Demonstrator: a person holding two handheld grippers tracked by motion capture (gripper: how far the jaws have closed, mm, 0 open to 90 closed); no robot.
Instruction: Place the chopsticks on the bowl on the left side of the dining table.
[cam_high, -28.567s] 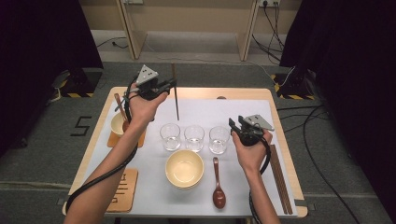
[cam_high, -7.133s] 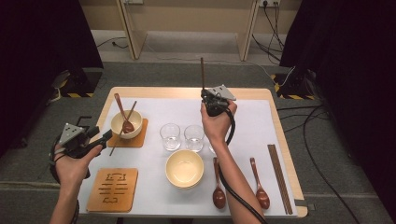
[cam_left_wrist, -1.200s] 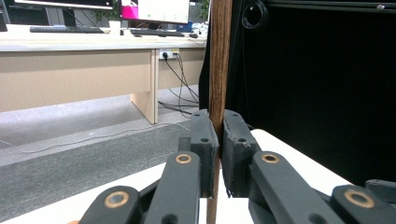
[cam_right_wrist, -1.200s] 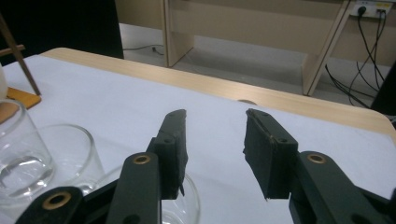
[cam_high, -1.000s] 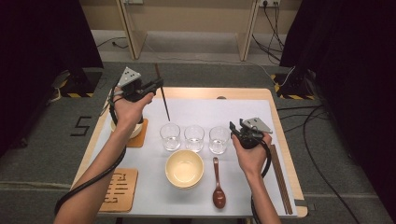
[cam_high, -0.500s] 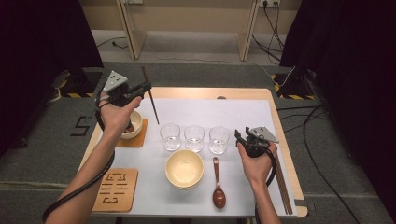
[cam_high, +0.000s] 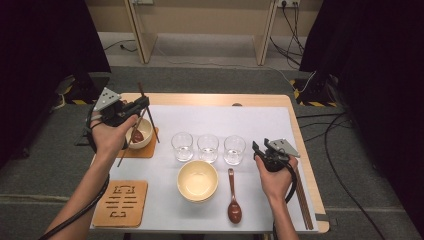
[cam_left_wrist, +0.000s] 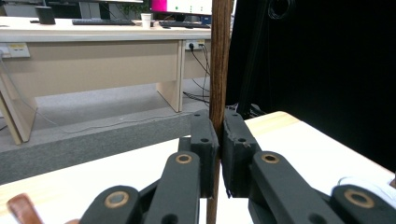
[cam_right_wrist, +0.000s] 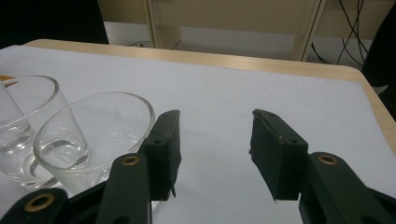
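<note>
The left hand-held gripper (cam_high: 141, 104) is clenching a dark wooden chopstick (cam_high: 148, 114) between its jaws, holding it nearly upright over the small bowl (cam_high: 138, 133) on the coaster at the desk's (cam_high: 260, 99) left edge, where a brown spoon (cam_high: 136, 135) is resting inside. The right hand-held gripper (cam_high: 260, 150) is sitting released just right of the three glasses (cam_high: 207, 147), its jaws having just been opening with nothing between them, the nearest glass (cam_right_wrist: 93, 135) standing just beside its left jaw.
</note>
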